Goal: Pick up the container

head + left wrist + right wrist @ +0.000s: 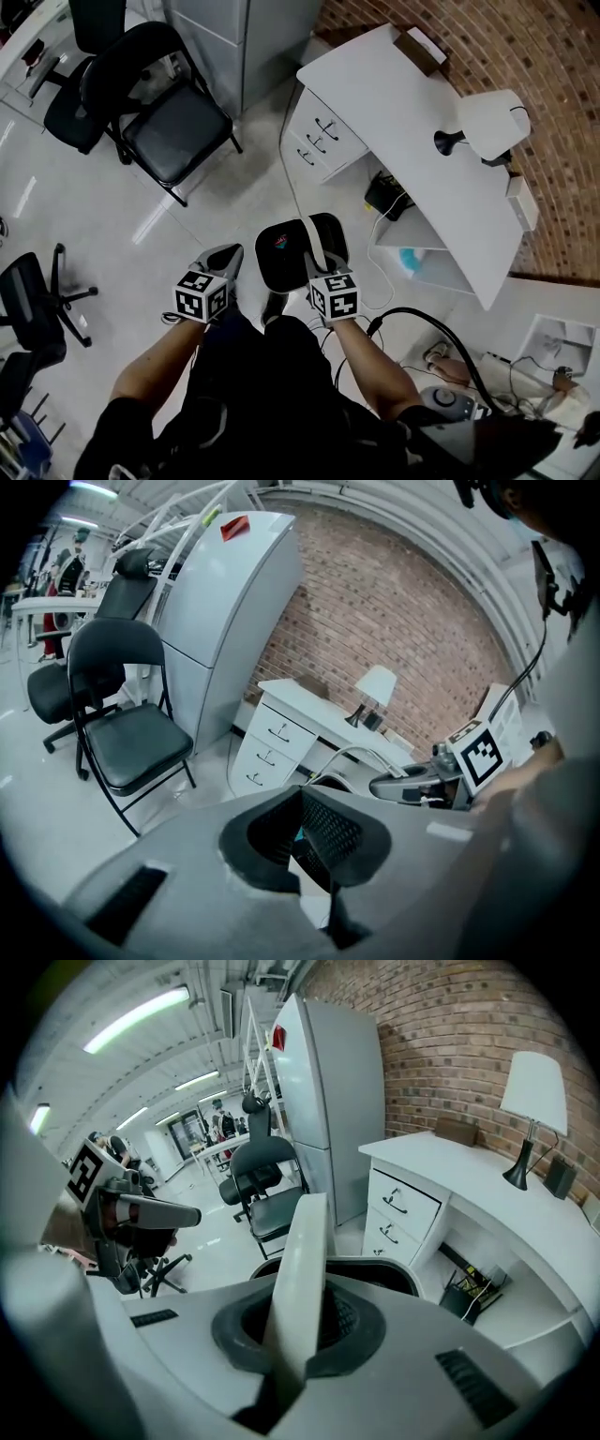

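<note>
Pads seen only in the right gripper view are clamped on a white strip that stands up between the jaws of the right gripper. The head view gives just the strip's outer face. In the left gripper view the jaws of the left gripper are drawn together at their tips, and a speck of teal is glimpsed in the slit between them. Whether a dark edge is pinched there cannot be told. The container, black with a pale rim, is found directly beyond the right jaws and just to the right of the left jaws, between the two grippers. Below the jaws a pale glossy floor is seen. Farther beyond them a black folding chair is placed. To their right a white bench with drawers and a lamp is set against a brick wall.
</note>
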{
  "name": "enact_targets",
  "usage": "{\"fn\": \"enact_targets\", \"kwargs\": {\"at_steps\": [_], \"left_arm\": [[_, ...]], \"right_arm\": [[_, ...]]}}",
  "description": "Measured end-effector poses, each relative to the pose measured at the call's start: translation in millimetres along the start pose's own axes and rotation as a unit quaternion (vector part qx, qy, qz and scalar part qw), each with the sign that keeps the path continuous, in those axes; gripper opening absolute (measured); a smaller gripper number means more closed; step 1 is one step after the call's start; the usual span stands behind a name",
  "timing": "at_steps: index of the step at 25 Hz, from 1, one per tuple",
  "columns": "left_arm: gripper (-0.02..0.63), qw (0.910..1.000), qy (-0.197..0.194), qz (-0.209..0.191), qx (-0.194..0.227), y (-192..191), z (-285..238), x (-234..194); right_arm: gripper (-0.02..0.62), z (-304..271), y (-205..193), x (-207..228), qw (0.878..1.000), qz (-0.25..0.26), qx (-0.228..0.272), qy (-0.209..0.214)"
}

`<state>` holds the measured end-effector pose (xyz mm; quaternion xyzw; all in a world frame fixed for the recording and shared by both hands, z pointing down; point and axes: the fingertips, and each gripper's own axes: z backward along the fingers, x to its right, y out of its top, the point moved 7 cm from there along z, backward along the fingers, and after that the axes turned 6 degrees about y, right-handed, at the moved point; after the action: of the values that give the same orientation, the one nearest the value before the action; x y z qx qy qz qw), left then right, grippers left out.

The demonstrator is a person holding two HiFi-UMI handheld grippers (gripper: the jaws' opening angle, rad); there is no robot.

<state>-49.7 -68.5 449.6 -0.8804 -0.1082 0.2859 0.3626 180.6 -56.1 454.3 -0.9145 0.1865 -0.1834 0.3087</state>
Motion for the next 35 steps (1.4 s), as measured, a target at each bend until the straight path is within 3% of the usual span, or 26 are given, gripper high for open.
{"fn": "enact_targets", "kwargs": {"at_steps": [6,13,20,35], "left_arm": [[0.009,0.9983,-0.03,0.027,0.042,29,35,21],[0.009,0.9956,-0.05,-0.003,0.08,65,71,45],[0.009,0.9903,-0.022,-0.007,0.137,103,101,50],[0.009,0.9726,-0.009,-0.096,0.212,131,147,88]], "right_arm": [[0.011,41,31,-17,0.999,-0.021,0.029,0.002],[0.011,79,62,-37,0.997,-0.029,0.067,0.004],[0.011,112,84,-47,0.995,-0.021,0.093,-0.005],[0.011,178,115,-61,0.985,-0.016,0.17,-0.009]]}}
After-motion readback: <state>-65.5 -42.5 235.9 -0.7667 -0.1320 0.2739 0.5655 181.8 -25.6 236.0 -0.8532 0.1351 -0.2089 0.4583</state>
